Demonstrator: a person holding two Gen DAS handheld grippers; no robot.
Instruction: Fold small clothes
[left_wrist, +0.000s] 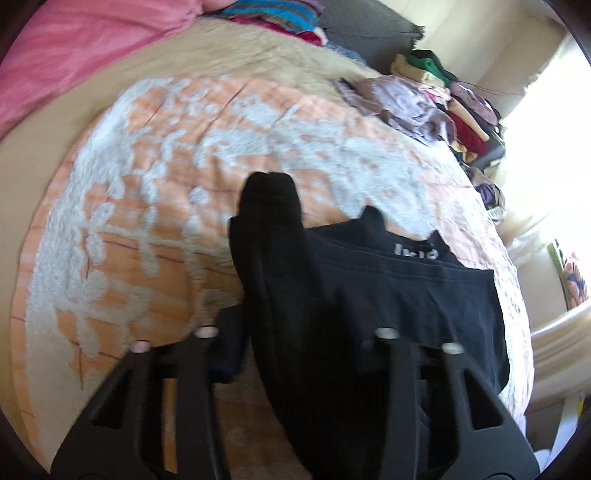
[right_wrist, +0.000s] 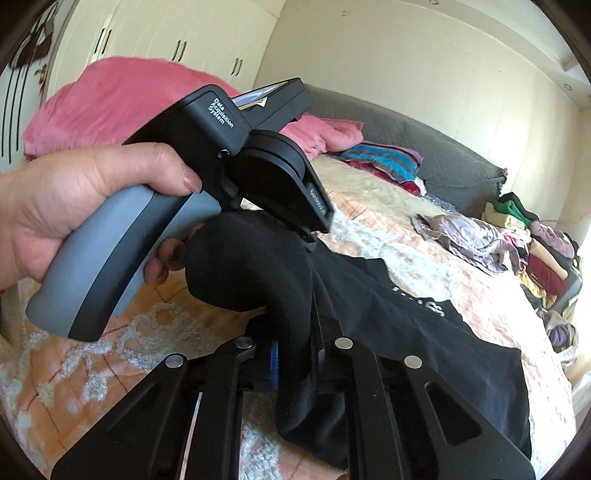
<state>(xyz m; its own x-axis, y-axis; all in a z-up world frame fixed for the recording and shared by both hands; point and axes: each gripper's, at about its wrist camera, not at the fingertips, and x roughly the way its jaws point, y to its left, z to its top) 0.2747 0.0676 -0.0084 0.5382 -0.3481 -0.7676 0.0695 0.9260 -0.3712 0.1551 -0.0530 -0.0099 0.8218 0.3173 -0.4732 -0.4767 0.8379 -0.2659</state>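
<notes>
Black briefs hang limp over the bed, bunched fabric pinched in both the left tool and right tool, though cloth hides the tips. Soft, light; grip the waistband.

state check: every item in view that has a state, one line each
black garment: bunched and draped over both grippers, partly lifted off the bed, not folded
left gripper: held in the person's hand, cloth at its tip, jaw state unclear
right gripper: cloth between its fingers, grip unclear
lilac garment: crumpled, unfolded
striped clothes: piled by the headboard
pink duvet: heaped up
</notes>
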